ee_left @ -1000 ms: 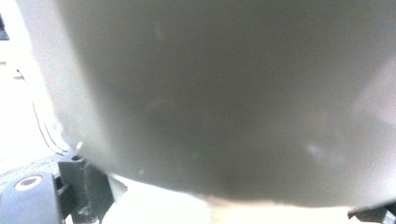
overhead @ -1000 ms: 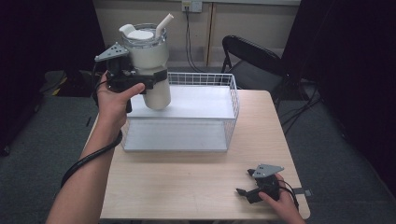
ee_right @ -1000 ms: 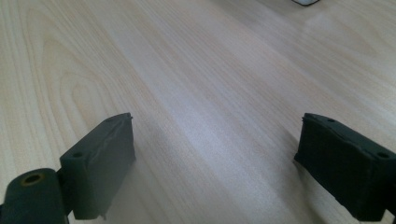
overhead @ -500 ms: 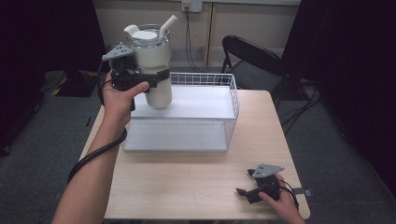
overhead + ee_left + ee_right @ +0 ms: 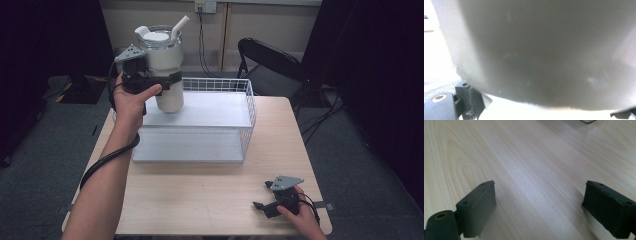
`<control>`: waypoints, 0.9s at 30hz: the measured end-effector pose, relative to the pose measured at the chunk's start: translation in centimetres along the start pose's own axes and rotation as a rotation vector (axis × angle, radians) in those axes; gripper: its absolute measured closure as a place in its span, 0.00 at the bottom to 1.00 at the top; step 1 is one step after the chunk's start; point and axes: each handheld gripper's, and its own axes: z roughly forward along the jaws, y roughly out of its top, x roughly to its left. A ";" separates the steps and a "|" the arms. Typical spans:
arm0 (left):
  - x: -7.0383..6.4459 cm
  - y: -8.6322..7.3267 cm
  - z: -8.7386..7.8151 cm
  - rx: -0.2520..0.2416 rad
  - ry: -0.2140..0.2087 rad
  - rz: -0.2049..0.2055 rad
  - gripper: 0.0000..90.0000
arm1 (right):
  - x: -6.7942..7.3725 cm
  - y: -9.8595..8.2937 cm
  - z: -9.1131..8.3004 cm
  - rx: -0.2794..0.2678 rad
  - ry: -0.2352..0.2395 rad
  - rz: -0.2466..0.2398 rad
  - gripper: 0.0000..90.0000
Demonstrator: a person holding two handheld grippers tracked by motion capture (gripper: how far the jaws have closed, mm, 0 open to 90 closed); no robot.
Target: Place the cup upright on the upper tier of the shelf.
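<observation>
A tall white tumbler with a clear lid and a white straw hangs upright above the far left part of the white wire basket. My left gripper is shut on the tumbler's body, and a hand holds the gripper from the left. Close up in the left gripper view, the tumbler's grey-white wall blocks most of the sight. My right gripper rests low at the near right of the wooden table. It is open, its black jaws wide apart over bare wood.
The basket has a flat white floor and wire walls at the back and right. A black folding chair stands behind the table. Cables trail from both grippers. The table's near edge lies just below the right hand.
The left gripper has carried the tumbler a little to the right and slightly toward the basket. The right gripper has stayed still.
</observation>
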 end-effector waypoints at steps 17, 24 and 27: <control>0.8 -2.0 1.8 0.007 0.044 0.007 0.11 | 0.0 0.0 0.0 0.000 0.002 -0.001 0.11; 0.6 -2.3 2.1 -0.001 0.053 0.018 0.11 | 0.0 0.0 0.0 -0.001 0.003 -0.003 0.11; 0.6 -2.4 2.1 -0.006 0.058 0.019 0.11 | 0.0 0.0 0.0 -0.001 0.003 -0.003 0.11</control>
